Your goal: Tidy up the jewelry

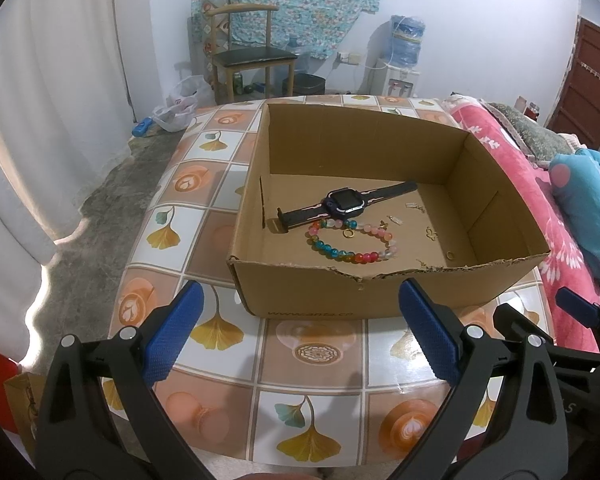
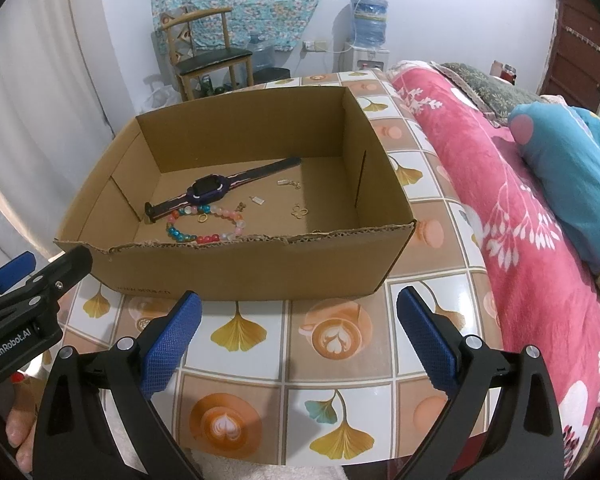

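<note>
An open cardboard box [image 1: 312,292] [image 2: 236,268] stands on the patterned table. Inside lie a dark smartwatch [image 1: 345,202] [image 2: 208,192], a colourful bead bracelet [image 1: 350,255] [image 2: 188,235], a gold ring [image 1: 348,234] [image 2: 202,219] within the bracelet's loop, another ring [image 1: 449,255], and small gold earrings and charms [image 1: 431,234] [image 2: 299,211]. My left gripper [image 1: 300,300] is open and empty, in front of the box's near wall. My right gripper [image 2: 298,306] is open and empty, also in front of the box, to the right of the left one.
The table [image 1: 312,364] [image 2: 340,360] has a tiled cloth with ginkgo and coffee prints. A bed with a pink blanket [image 1: 512,168] [image 2: 500,200] borders its right side. A wooden chair [image 1: 252,56] and water dispenser [image 1: 400,60] stand by the far wall.
</note>
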A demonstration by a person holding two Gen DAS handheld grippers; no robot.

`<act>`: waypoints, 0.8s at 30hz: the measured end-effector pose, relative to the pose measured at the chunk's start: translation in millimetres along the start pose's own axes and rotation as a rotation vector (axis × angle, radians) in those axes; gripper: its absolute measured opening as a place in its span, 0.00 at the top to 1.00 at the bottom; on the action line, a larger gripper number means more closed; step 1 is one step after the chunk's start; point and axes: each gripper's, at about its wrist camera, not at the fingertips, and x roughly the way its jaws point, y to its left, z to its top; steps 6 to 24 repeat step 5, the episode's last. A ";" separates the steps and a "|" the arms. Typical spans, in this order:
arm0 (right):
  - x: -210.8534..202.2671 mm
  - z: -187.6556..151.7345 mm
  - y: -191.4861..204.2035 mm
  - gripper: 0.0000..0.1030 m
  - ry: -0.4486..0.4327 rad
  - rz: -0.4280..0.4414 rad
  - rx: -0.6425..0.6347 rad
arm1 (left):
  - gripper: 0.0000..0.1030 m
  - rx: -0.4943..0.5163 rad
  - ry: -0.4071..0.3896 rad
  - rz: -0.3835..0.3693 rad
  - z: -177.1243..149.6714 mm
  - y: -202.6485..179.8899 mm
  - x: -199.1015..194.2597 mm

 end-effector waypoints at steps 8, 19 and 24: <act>-0.1 -1.2 -0.5 0.08 0.000 0.000 0.004 | 0.08 -0.001 -0.001 0.000 -0.2 0.5 -0.1; -0.1 -1.2 -0.5 0.08 0.000 0.000 0.004 | 0.08 -0.001 -0.001 0.000 -0.2 0.5 -0.1; -0.1 -1.2 -0.5 0.08 0.000 0.000 0.004 | 0.08 -0.001 -0.001 0.000 -0.2 0.5 -0.1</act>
